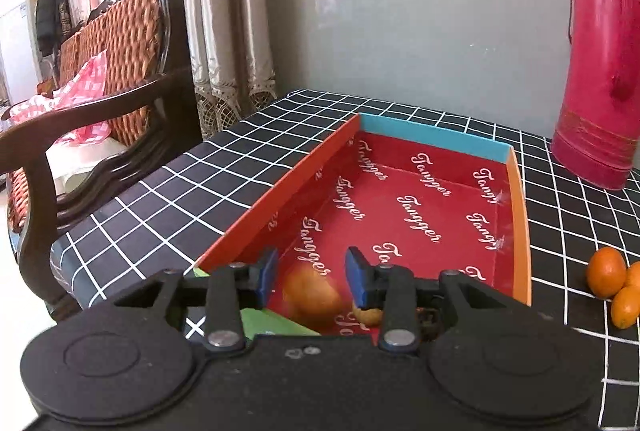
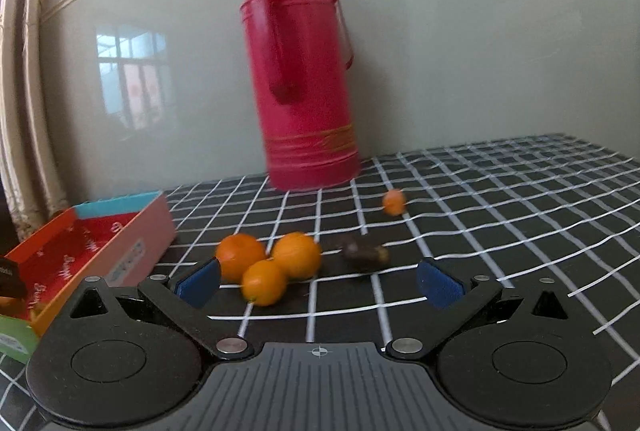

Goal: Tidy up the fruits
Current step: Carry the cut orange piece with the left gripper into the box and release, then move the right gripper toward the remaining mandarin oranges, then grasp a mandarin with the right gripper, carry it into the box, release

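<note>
Black cloth with white grid (image 2: 460,191) covers the table; left gripper (image 1: 311,273) blue pads part-open with a gap each side of a blurred orange (image 1: 312,297) lying in the red cardboard box (image 1: 424,199), a smaller fruit (image 1: 368,315) half hidden behind its right finger. Box long axis runs toward 12 o'clock. Right gripper (image 2: 318,283) wide open, empty; three round oranges (image 2: 268,263) at 11 o'clock, dark smeared lump (image 2: 362,255) at 1, glossy red flask (image 2: 304,87) beyond.

I see the box (image 1: 400,199) on the table (image 1: 200,183) with an orange (image 1: 310,295) inside; right of it three oranges (image 2: 268,265) cluster, the flask (image 2: 304,91) behind them.
</note>
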The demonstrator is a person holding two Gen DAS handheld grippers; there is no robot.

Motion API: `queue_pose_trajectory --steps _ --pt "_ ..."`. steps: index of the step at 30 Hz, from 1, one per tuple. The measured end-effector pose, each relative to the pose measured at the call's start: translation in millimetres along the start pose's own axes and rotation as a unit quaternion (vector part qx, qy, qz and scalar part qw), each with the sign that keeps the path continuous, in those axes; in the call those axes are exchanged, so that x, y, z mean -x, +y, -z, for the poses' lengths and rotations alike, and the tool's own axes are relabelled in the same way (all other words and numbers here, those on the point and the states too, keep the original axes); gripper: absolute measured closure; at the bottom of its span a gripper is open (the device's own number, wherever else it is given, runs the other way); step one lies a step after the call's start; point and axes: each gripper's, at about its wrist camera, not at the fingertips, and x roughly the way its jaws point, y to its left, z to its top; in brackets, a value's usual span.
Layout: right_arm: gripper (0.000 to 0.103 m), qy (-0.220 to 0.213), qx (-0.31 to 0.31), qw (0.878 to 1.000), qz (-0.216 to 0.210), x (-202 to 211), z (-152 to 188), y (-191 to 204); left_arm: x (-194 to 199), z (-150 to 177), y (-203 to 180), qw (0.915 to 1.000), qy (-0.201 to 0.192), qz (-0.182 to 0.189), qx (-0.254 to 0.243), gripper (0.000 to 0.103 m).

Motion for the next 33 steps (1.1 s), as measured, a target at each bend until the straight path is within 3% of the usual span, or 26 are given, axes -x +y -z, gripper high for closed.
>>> queue_pose_trajectory --steps 6,8,9,10,15,19,26,29,33 --pt "0.001 0.032 -0.003 0.999 -0.023 -12.0 -4.1 8.9 5.2 0.9 8.8 0.9998 -0.019 0.004 -0.008 0.054" --pt "0.012 0.034 -0.001 0.999 -0.029 -12.8 -5.2 11.8 8.4 0.7 12.8 0.9995 -0.030 0.002 -0.007 0.049" --pt "0.022 0.037 0.005 0.999 -0.032 -14.0 -5.8 15.0 8.5 0.0 16.0 0.9993 -0.036 0.002 -0.007 0.048" --pt "0.025 0.043 0.011 0.998 -0.035 -16.0 -6.2 17.8 9.4 -0.1 17.8 0.9992 -0.039 0.001 -0.008 0.046" --pt "0.025 0.062 0.024 0.997 -0.026 -26.1 -3.8 27.4 10.5 -3.4 33.0 0.9986 -0.051 -0.009 0.001 0.044" --pt "0.042 0.076 0.026 0.997 -0.023 -37.9 -6.3 31.0 10.1 -5.9 48.2 0.9984 -0.054 -0.015 0.014 0.042" --pt "0.056 0.109 0.009 0.994 -0.023 -59.0 -7.5 28.1 5.9 -8.5 62.4 0.9982 -0.049 -0.025 0.026 0.040" --pt "0.070 0.109 0.014 0.994 -0.023 -62.0 -7.2 30.6 4.6 -8.6 65.9 0.9981 -0.047 -0.028 0.028 0.039" --pt "0.072 0.106 0.010 0.994 -0.028 -61.4 -7.5 29.7 4.5 -8.2 70.8 0.9978 -0.047 -0.032 0.033 0.039"
